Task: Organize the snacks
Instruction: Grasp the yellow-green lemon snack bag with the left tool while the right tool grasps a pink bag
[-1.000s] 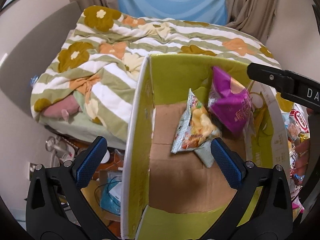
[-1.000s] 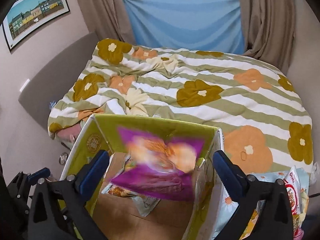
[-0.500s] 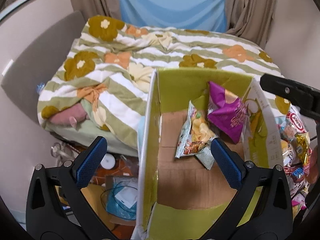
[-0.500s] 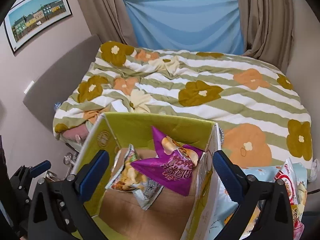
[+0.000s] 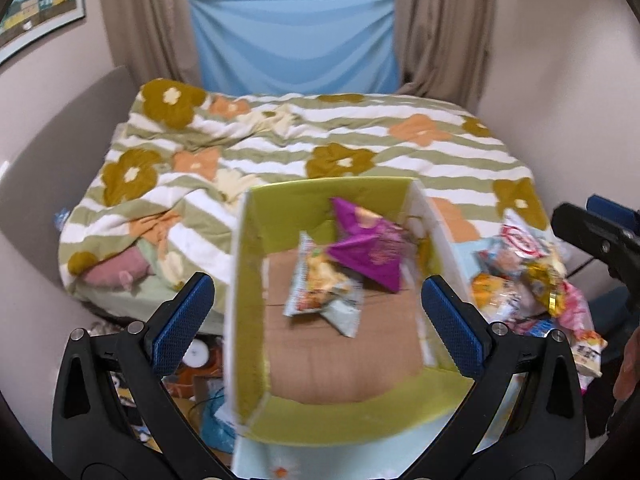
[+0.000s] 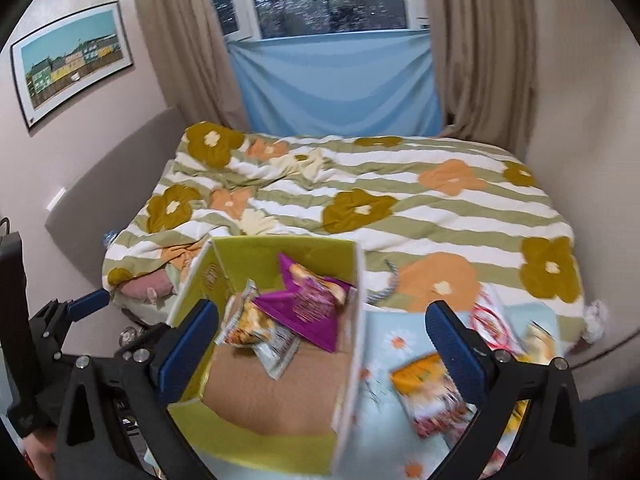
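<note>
Two bags in box (image 5: pixel 256 412): purple bag (image 5: pixel 366 252) atop pale bag (image 5: pixel 320 292), far end. Left gripper (image 5: pixel 316 316), right gripper (image 6: pixel 320 336) both spread, empty. Snack pile (image 5: pixel 528 280) right of box, outside. Risk: grabbing several overlapping bags together, one slipping off; blur suggests fast motion, could knock box wall.

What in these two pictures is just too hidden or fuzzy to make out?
- Printing on the purple bag and the pale bag in the box: motion blur, both views.
- Loose snack pile: left view cuts its lower edge behind the left tool's arm; right view smears it.
- Clutter under the bed: hidden by the left tool.
</note>
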### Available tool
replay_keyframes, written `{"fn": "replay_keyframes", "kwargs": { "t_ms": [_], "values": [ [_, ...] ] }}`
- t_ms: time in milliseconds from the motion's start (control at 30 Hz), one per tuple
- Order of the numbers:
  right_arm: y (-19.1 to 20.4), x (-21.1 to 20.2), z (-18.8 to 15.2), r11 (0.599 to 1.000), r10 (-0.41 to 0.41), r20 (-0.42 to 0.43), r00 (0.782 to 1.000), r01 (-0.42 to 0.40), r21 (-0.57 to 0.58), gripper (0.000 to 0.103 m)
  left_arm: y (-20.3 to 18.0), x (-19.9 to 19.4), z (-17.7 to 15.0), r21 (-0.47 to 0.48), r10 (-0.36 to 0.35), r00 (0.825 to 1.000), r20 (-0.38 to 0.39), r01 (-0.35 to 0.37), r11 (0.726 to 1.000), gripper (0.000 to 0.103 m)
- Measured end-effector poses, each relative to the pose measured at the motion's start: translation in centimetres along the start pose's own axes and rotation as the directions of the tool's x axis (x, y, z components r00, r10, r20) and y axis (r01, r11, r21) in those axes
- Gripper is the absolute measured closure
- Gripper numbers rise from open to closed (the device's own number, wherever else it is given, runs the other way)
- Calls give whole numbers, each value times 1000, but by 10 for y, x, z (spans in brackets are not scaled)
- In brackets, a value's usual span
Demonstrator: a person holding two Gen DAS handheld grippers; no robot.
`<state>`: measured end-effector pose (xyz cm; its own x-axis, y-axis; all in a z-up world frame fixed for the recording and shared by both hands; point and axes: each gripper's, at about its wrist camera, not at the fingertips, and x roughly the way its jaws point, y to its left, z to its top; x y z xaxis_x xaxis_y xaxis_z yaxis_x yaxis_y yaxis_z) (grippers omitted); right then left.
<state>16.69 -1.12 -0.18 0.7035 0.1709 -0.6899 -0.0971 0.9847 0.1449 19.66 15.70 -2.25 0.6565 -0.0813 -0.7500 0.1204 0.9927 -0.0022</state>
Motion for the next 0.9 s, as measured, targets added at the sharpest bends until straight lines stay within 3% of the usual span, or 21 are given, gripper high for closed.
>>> {"fn": "replay_keyframes", "kwargs": {
  "t_ms": [233,467,567,900],
  "values": [
    [-67,-63,-38,997,-63,37,997,61,52,0,-64,-22,-20,49,-58,998,10,58,997,0],
    [-137,-105,-88,995,-87,23,996,86,40,0,-144,-28,-60,66,-105,993,-53,108,992,0],
    [-160,-111,-109,997,-66,7,998,66,29,0,-182,-26,-85,85,-122,988,-91,130,988,0],
    [-227,-105,-205,999,-19,-89,996,22,24,0,-258,-11,-169,99,-152,974,-168,170,980,0]
  ]
}}
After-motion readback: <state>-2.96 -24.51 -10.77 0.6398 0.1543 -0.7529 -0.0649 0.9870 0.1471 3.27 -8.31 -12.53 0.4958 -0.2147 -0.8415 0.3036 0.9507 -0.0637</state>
